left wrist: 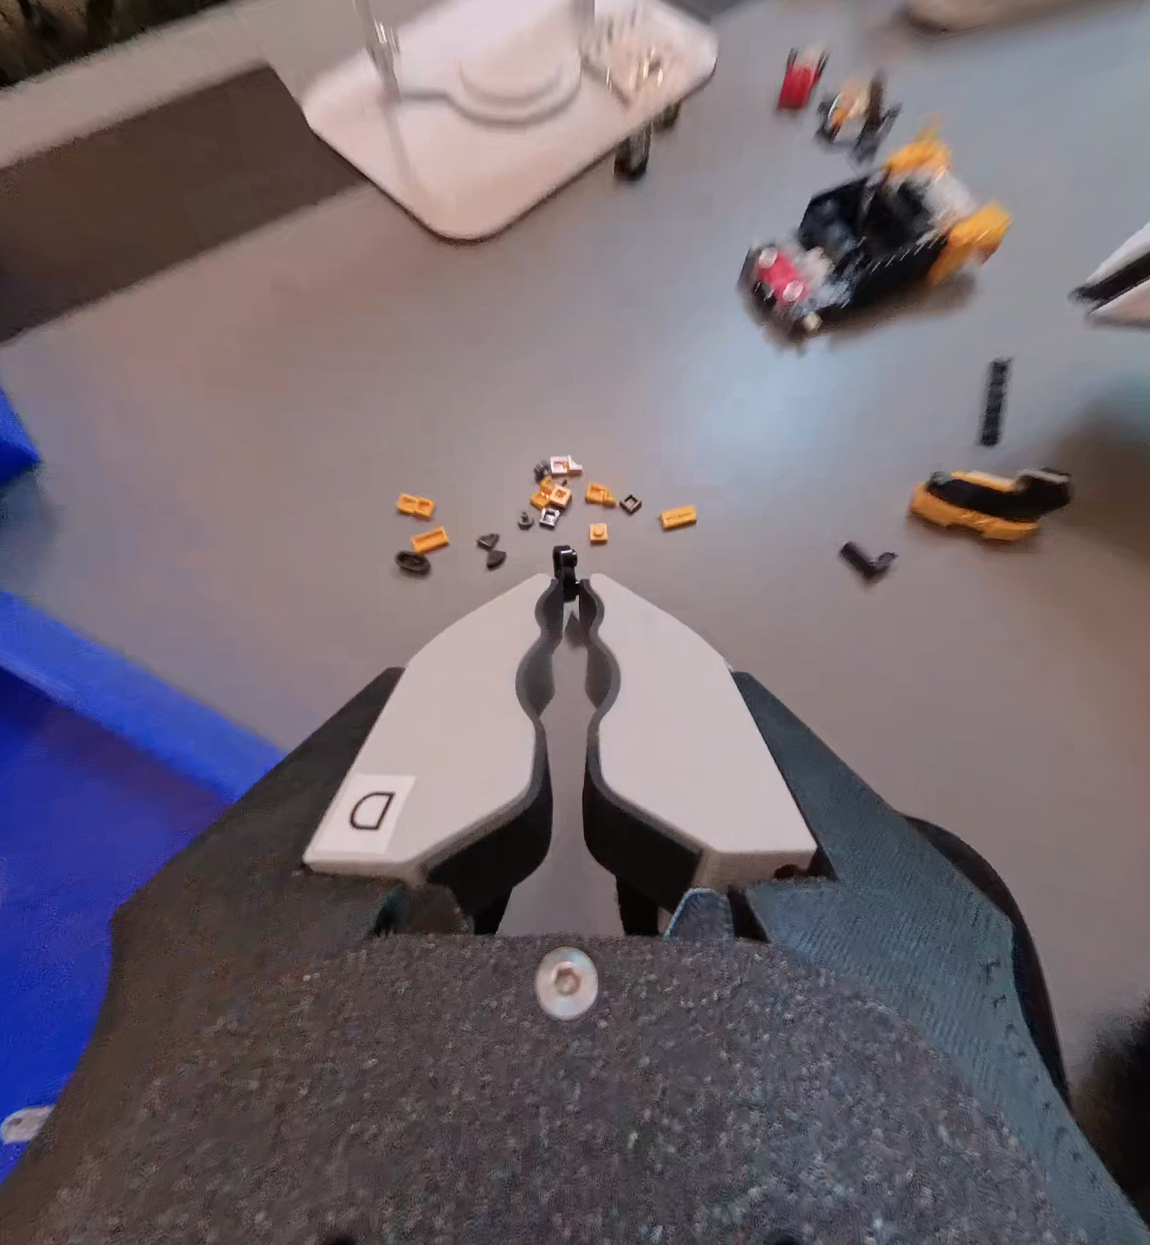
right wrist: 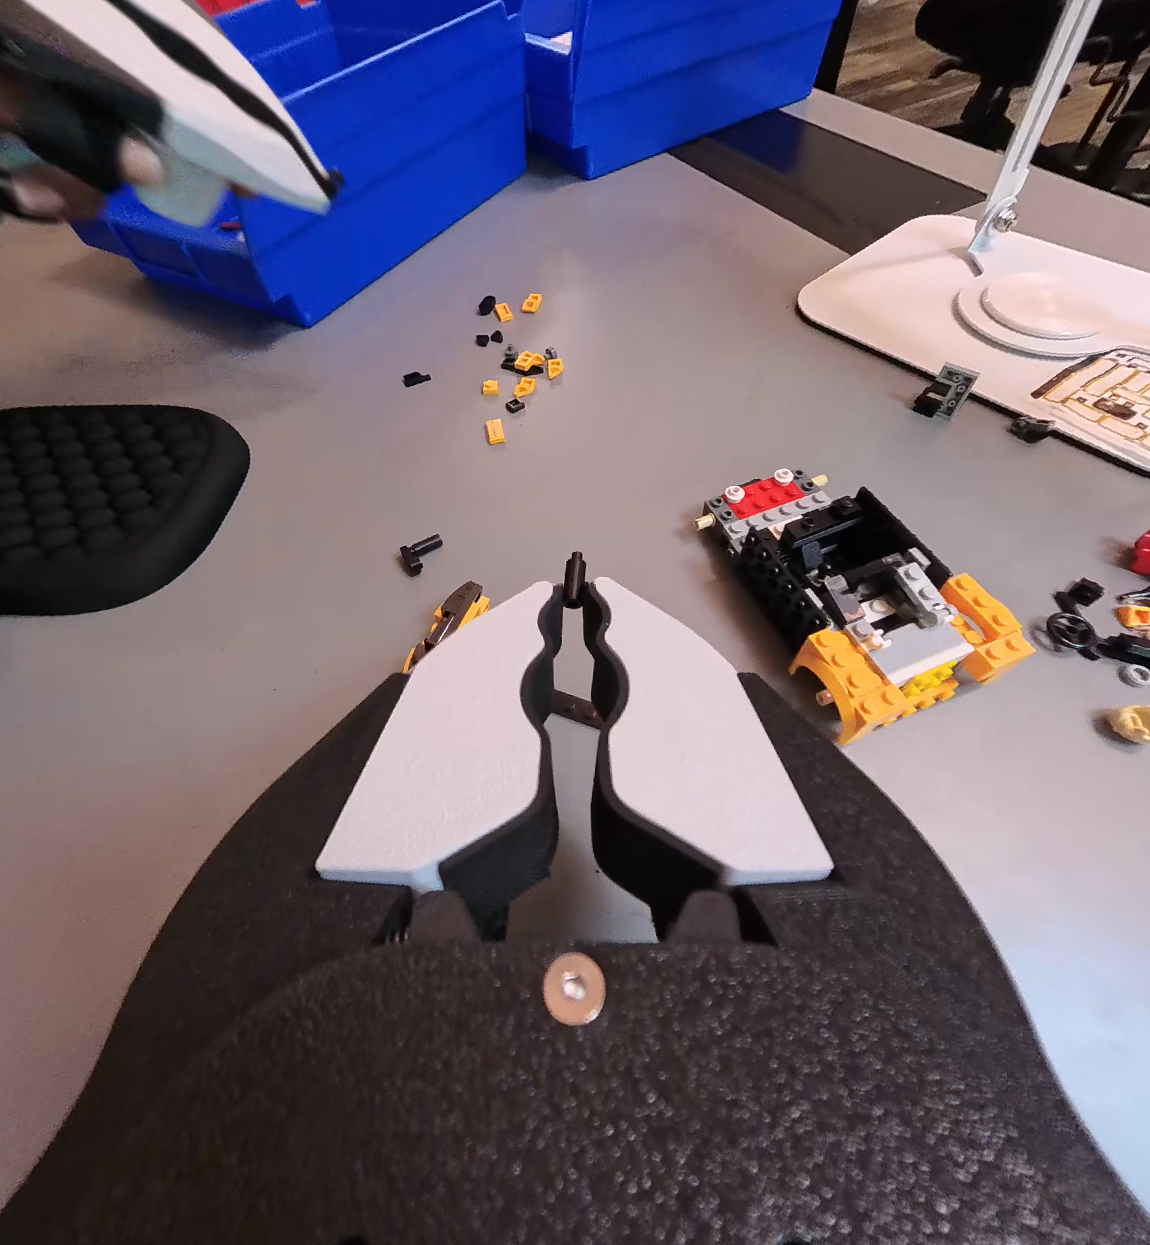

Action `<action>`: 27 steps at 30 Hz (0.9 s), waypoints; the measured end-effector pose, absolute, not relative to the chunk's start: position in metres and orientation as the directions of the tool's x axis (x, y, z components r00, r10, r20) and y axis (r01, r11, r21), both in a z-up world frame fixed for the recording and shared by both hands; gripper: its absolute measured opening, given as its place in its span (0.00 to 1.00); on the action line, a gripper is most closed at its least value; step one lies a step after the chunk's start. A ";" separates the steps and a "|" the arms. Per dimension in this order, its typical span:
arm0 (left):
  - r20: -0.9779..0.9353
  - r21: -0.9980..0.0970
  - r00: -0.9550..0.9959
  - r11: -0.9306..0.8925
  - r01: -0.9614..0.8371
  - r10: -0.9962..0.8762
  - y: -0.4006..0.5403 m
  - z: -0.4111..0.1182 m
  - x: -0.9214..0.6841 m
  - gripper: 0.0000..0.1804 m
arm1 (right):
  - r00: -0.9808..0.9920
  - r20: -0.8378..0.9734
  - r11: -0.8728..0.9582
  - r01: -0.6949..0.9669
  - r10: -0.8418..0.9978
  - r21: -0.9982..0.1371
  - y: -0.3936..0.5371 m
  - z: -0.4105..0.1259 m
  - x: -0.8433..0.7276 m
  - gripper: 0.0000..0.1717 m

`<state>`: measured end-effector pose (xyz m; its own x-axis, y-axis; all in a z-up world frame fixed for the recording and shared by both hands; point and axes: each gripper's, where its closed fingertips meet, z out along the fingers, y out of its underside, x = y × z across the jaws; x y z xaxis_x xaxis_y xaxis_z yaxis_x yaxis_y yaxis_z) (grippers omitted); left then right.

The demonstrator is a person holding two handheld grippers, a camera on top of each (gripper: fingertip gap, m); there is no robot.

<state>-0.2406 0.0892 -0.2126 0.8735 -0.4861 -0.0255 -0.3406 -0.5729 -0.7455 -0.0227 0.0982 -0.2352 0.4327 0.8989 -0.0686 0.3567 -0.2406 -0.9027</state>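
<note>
Two grippers each pinch a small black brick part at the very tips, jaws drawn narrow. The left gripper [left wrist: 566, 585] grips a black clip piece [left wrist: 564, 562] that sticks up past its fingertips, above the grey table [left wrist: 289, 404]. Just beyond lies a scatter of small orange and black pieces [left wrist: 552, 505], and to the right a bent black connector [left wrist: 865, 559] and an orange-and-black body section [left wrist: 990, 502].

The right gripper [right wrist: 576, 596] clamps a black pin [right wrist: 573, 578] standing upright between its pads. A black peg [right wrist: 419, 551] lies to its left on the table, and the half-built black, red and orange car [right wrist: 855, 599] sits to the right. Farther off are blue bins [right wrist: 424, 135], a white lamp base [right wrist: 963, 303], a black mesh pad [right wrist: 74, 498] and more loose parts [right wrist: 1124, 640].
</note>
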 end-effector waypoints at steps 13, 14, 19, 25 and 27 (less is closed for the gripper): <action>-0.136 -0.599 0.869 -0.659 -0.454 -0.475 0.121 -0.294 -0.232 0.29 | 0.392 -0.065 -0.216 0.355 0.918 -0.909 0.090 -0.233 -0.027 0.03; -0.099 -0.603 0.867 -0.664 -0.443 -0.489 0.118 -0.296 -0.228 0.29 | 0.389 -0.067 -0.217 0.356 0.919 -0.909 0.089 -0.233 -0.028 0.03; 0.184 -0.634 0.806 -0.694 -0.340 -0.562 0.103 -0.293 -0.200 0.35 | 0.370 -0.066 -0.209 0.360 0.927 -0.909 0.085 -0.234 -0.031 0.03; 0.164 -0.666 0.784 -0.654 -0.360 -0.599 0.102 -0.287 -0.198 0.41 | 0.357 -0.067 -0.200 0.349 0.932 -0.916 0.082 -0.232 -0.034 0.03; 0.149 -0.609 0.823 -0.706 -0.361 -0.549 0.102 -0.297 -0.210 0.42 | 0.353 -0.069 -0.201 0.350 0.933 -0.915 0.082 -0.233 -0.034 0.03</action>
<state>-0.2098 0.1022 -0.2969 0.8226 -0.5488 0.1488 -0.3608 -0.7062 -0.6092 -0.0345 0.0817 -0.2326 0.3532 0.9330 -0.0694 0.3499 -0.2005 -0.9151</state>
